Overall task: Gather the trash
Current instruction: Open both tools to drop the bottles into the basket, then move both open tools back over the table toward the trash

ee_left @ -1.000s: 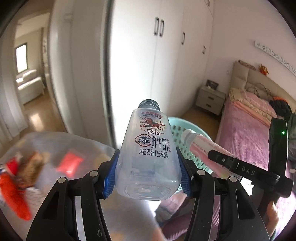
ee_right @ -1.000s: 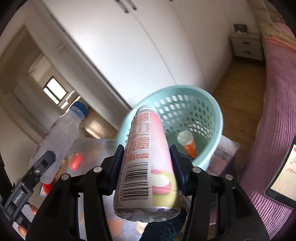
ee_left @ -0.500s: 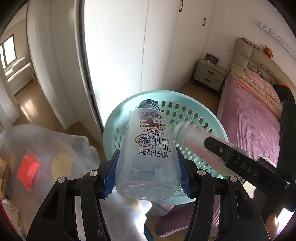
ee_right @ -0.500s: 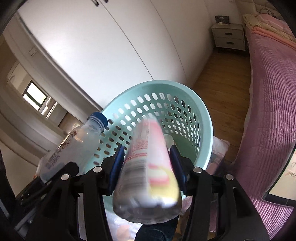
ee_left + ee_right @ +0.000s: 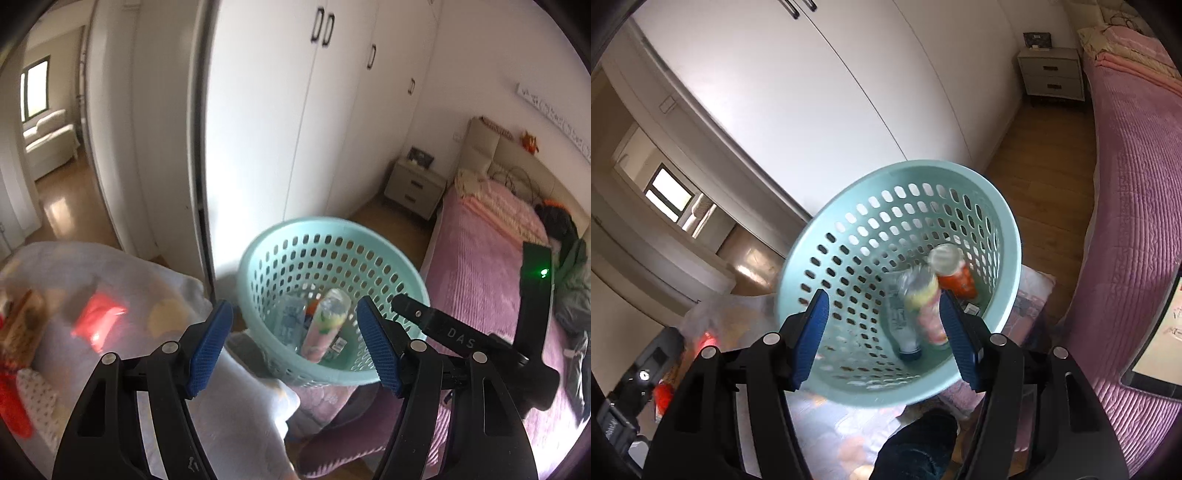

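I hold my left gripper (image 5: 293, 343) and right gripper (image 5: 882, 338) wide apart and empty above the mint laundry basket (image 5: 1012, 236), where the clear milk bottle (image 5: 903, 325) and pink bottle (image 5: 929, 314) lie inside so the trash stays gathered.

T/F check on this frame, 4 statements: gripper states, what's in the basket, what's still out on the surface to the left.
1. Both grippers are open and hold nothing. True: left gripper, right gripper.
2. The teal basket holds only one bottle. False: a clear bottle, a pink bottle and an orange bottle lie inside.
3. A red packet lies outside the basket on the pale cloth. True.
4. The basket is tipped over on the pink bed. False: it stands upright beside the bed.
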`<state>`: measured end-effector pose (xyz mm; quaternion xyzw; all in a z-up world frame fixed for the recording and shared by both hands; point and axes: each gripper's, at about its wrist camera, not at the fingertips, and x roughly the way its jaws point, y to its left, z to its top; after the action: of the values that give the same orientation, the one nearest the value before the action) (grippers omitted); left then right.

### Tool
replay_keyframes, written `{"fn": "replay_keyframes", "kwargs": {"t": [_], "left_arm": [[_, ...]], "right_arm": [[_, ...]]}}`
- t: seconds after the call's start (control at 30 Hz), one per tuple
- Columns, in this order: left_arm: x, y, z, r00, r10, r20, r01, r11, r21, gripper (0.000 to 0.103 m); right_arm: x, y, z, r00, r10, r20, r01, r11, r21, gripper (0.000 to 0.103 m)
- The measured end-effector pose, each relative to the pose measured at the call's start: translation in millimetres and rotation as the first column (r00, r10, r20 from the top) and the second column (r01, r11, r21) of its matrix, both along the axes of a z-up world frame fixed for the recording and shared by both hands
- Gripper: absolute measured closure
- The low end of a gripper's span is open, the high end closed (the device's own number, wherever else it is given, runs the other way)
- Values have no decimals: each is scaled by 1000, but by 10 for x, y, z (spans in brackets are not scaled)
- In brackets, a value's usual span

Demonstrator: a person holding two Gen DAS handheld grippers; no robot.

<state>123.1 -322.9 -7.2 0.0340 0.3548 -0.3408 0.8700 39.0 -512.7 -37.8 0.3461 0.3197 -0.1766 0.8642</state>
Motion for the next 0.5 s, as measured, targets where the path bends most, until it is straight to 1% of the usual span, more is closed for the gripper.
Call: {"fn": "replay_keyframes", "kwargs": {"t": [0.1, 0.17, 0.23, 0.3, 0.37, 0.43, 0.5], "left_arm": [[-140, 250, 171, 1000, 15, 24, -14, 999, -48, 35], [-220, 344, 274, 999, 18, 47, -15, 998, -58, 35], [-337, 547, 357, 997, 37, 65, -33, 997, -73, 35], [-443, 740, 428, 995, 56, 84, -48, 994, -97, 35], [-523, 847, 480, 992, 72, 106, -62, 993, -97, 35], [-616, 1017, 538, 986, 97, 136, -84, 992, -97, 35], [-680, 1155, 581, 983, 109, 147, -94, 990, -108, 35]], "right_arm": [[-91, 120, 127, 1000, 9, 25, -9, 1000, -11, 44], [-152, 227, 223, 999, 17, 41, -16, 1000, -26, 43], [-209, 326, 311, 998, 24, 60, -22, 999, -35, 39], [-254, 444, 404, 996, 40, 79, -36, 998, -55, 39], [-263, 610, 504, 994, 64, 84, -55, 993, -100, 39], [-266, 756, 581, 992, 88, 93, -76, 989, -125, 38], [-272, 913, 642, 987, 123, 101, -108, 983, -145, 38]]}}
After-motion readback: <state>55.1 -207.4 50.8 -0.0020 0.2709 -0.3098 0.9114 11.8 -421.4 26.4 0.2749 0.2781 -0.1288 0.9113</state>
